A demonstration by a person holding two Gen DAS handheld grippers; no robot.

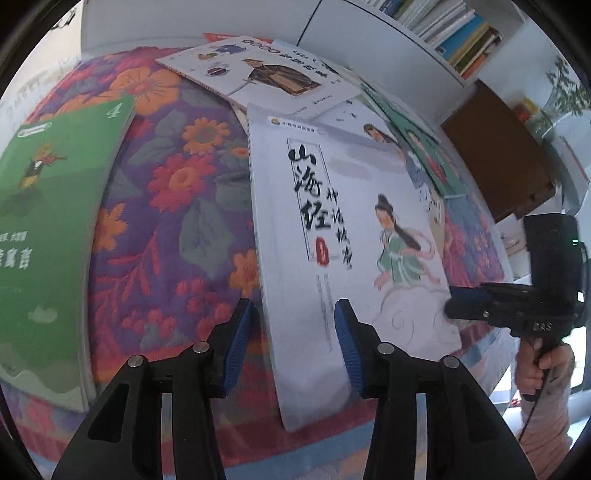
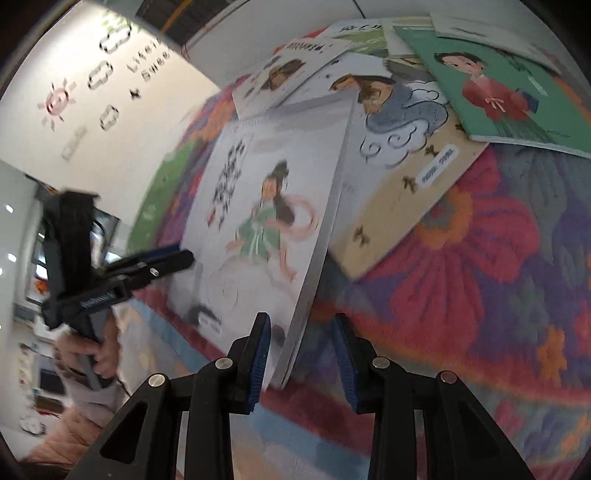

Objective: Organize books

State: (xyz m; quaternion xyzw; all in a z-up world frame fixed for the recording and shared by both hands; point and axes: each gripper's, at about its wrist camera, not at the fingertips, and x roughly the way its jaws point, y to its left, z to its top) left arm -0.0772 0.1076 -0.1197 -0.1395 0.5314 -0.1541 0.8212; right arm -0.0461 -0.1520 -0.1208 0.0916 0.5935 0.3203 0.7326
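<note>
A white book with black calligraphy and a green-robed figure (image 1: 343,236) lies on a flowered cloth (image 1: 177,206); it also shows in the right wrist view (image 2: 266,221), its right edge raised. My left gripper (image 1: 293,339) is open, its jaws either side of the book's near left edge. My right gripper (image 2: 301,354) is open around the book's near right corner; it shows in the left wrist view (image 1: 458,301) at the book's right edge. The left gripper shows in the right wrist view (image 2: 177,256) at the book's left edge. A green book (image 1: 48,229) lies left.
More books overlap beyond: a white one with a seated figure (image 1: 266,70), a beige one (image 2: 399,155), a green one with a red-robed girl (image 2: 506,85). A shelf of books (image 1: 450,33) and a brown box (image 1: 509,155) stand behind.
</note>
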